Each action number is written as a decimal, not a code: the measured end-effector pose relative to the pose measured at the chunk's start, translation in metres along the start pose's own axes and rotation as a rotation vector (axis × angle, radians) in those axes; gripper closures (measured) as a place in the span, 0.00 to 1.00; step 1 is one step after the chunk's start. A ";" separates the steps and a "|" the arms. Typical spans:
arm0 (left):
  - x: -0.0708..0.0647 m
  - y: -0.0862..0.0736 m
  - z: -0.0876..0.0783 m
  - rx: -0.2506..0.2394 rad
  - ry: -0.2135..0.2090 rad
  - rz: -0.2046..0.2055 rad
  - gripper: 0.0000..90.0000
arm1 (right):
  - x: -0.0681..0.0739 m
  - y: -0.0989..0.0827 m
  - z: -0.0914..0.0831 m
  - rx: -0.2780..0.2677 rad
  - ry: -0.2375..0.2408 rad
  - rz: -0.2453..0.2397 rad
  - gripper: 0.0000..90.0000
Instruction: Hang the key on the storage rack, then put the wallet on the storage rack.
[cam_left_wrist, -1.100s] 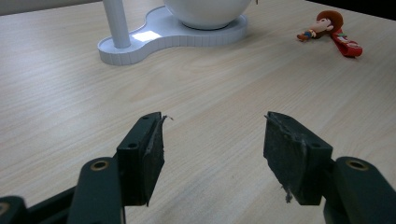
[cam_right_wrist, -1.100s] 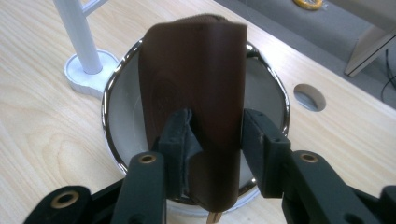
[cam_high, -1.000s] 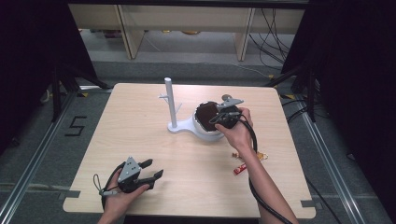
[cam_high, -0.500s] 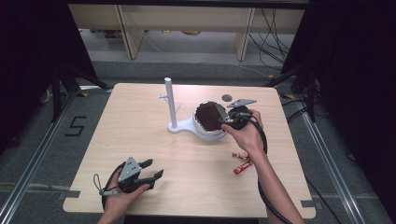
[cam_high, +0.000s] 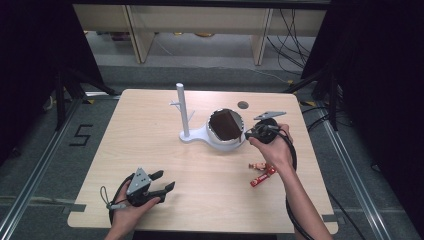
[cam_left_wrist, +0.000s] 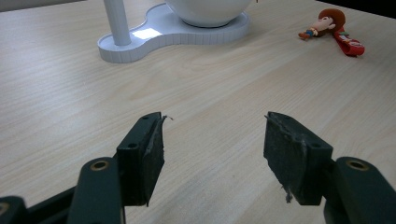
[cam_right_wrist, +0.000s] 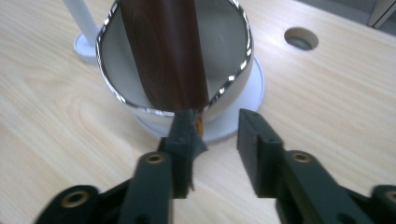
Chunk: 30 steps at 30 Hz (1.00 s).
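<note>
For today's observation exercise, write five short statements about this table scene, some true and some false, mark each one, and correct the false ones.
1. A brown slab leans inside the white bowl. True; the slab stands tilted in it.
2. The left claw is holding the small doll. False; its jaws are open with nothing between them, and the doll lies far across the table.
3. The right claw sits just beside the bowl's rim. True; its jaws have just been closing, with nothing between them.
4. The white post lies flat on the table. False; it stands upright on the white base.
5. The doll lies inside the bowl. False; it lies on the tabletop near a red strap.
</note>
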<state>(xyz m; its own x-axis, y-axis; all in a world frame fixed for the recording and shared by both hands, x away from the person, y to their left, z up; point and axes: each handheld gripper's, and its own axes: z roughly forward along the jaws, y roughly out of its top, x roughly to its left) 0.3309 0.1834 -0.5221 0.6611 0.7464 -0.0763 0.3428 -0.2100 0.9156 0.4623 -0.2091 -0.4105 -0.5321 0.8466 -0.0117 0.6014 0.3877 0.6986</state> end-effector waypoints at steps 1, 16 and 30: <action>0.000 0.000 0.000 -0.001 0.001 -0.002 0.42 | 0.000 -0.002 -0.002 0.017 0.002 0.008 0.88; 0.002 0.001 0.003 0.000 -0.012 -0.007 0.42 | -0.028 -0.037 -0.019 0.090 -0.060 0.105 0.98; 0.002 0.001 0.003 -0.005 -0.005 -0.001 0.42 | -0.047 -0.057 -0.021 0.179 -0.052 0.211 0.88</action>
<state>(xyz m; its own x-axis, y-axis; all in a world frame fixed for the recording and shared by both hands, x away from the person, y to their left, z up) 0.3347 0.1824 -0.5222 0.6642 0.7434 -0.0791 0.3403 -0.2065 0.9174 0.4404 -0.2788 -0.4343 -0.3553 0.9313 0.0804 0.7940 0.2553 0.5517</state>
